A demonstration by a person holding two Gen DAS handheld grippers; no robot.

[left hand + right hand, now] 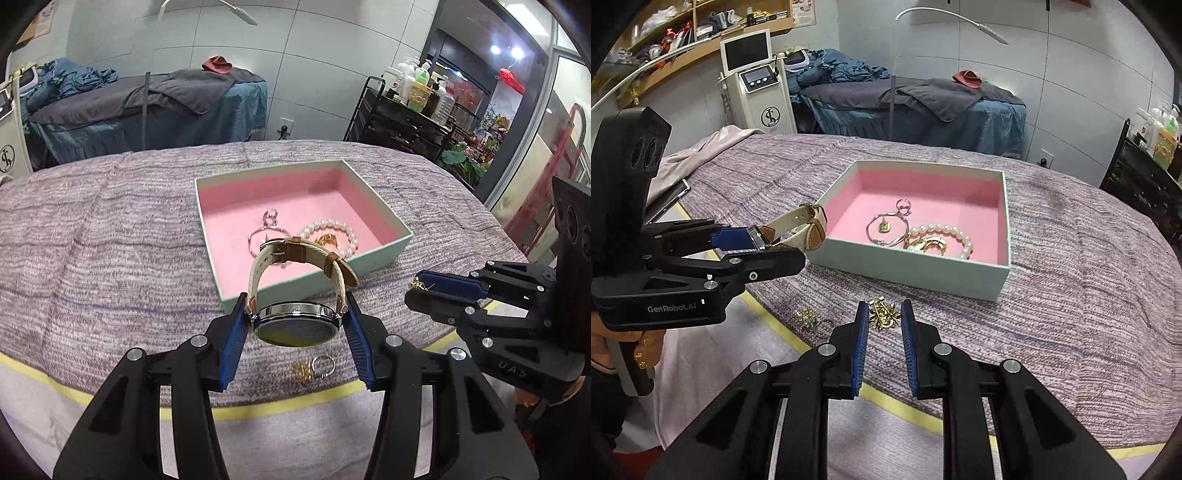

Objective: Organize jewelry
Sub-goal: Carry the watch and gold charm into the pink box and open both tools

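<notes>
My left gripper (296,308) is shut on a wristwatch (295,321) with a cream and brown strap, held above the blanket just before the box; it shows too in the right wrist view (792,227). The pink-lined box (388,254) holds a pearl bracelet (332,227), a silver bangle (886,229) and gold pieces. My right gripper (884,314) is open, its fingers on either side of a gold brooch (884,314) lying on the blanket. A silver ring (324,365) and a small gold piece (302,370) lie under the watch.
A purple knitted blanket (1071,277) covers the bed, with a yellow stripe (258,406) near its front edge. A massage bed (923,107), a white machine (761,85) and a black cart with bottles (417,107) stand behind.
</notes>
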